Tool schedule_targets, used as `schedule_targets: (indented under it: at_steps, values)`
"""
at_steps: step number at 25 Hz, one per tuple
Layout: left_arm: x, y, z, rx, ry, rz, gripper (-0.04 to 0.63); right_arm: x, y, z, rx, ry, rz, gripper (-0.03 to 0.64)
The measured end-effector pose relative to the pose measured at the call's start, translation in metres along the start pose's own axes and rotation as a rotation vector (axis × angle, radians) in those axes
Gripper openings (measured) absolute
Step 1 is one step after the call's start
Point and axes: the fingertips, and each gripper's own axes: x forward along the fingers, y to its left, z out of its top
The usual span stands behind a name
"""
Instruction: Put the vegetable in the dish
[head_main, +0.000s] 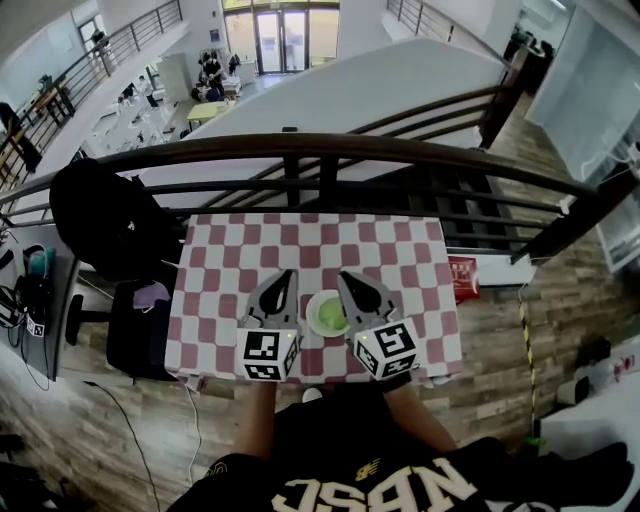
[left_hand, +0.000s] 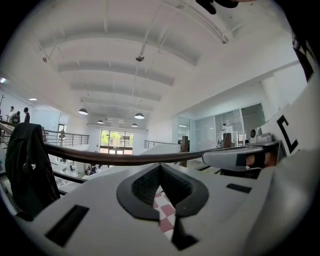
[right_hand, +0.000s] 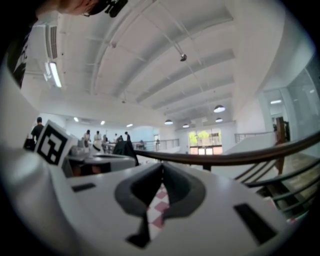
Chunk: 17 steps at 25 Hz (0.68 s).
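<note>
A small round dish (head_main: 314, 303) sits on the red-and-white checked tablecloth (head_main: 215, 250) near the front edge, and its middle looks light green (head_main: 330, 318). I cannot tell at this size whether that green is a vegetable. My left gripper (head_main: 290, 273) lies just left of the dish and my right gripper (head_main: 343, 274) just right of it. Both point away from me, with their tips meeting and nothing between them. In the left gripper view the left gripper (left_hand: 160, 165) is shut over a strip of cloth. The right gripper (right_hand: 161, 166) looks the same in the right gripper view.
A dark curved railing (head_main: 300, 148) runs along the table's far side, with a drop to a lower floor beyond. A black jacket (head_main: 105, 225) hangs over a chair to the left. A red box (head_main: 463, 278) lies on the wooden floor to the right.
</note>
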Motion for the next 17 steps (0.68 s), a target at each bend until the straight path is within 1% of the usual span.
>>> schedule_targets:
  at_steps: [7, 17]
  values:
    - [0.003, -0.002, -0.002, -0.023, -0.013, -0.007, 0.018, -0.005, -0.001, -0.005, -0.003, 0.020, -0.008, 0.017]
    - [0.025, -0.003, -0.006, -0.013, -0.006, 0.000, 0.018, 0.001, -0.012, -0.008, -0.017, 0.040, -0.013, 0.017]
